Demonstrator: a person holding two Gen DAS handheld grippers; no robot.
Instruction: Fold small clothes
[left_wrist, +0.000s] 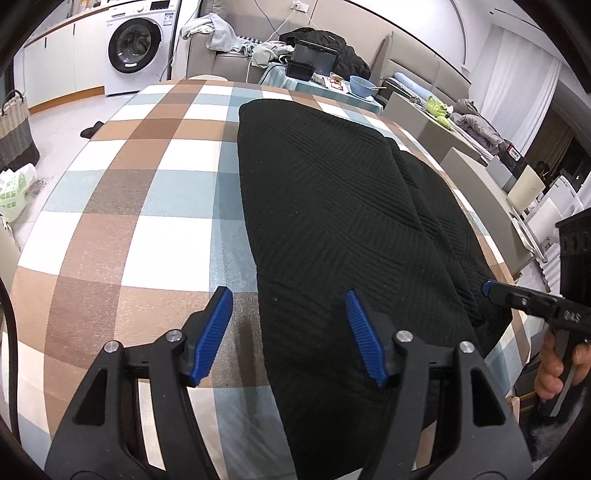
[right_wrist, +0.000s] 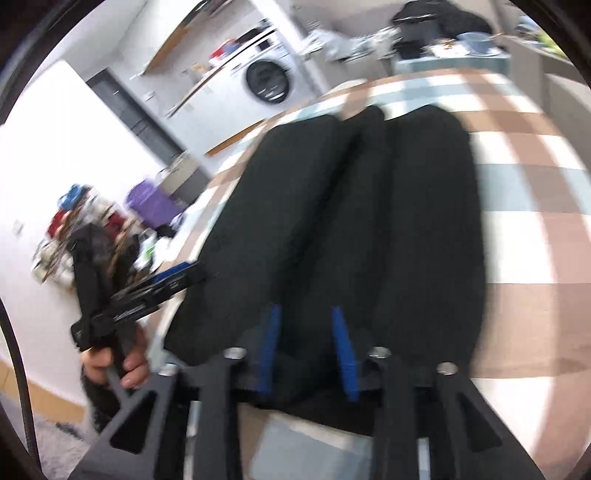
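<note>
the black garment is lying lengthwise-folded on the checked surface. the left tool is hovering spread over its near edge; the right tool is also sitting released, gripping nothing. next move likely calls for pinching both near corners.

Home: washing machine, sofa, checked tablecloth.

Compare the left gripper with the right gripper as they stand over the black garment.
The left gripper is wide open; the right gripper is open more narrowly.

The left gripper straddles the black garment's left edge, one finger over the checked tablecloth; the right gripper has both fingers over the cloth.

The left wrist view is sharp; the right wrist view is blurred.

Both have blue pads and grip nothing.
</note>
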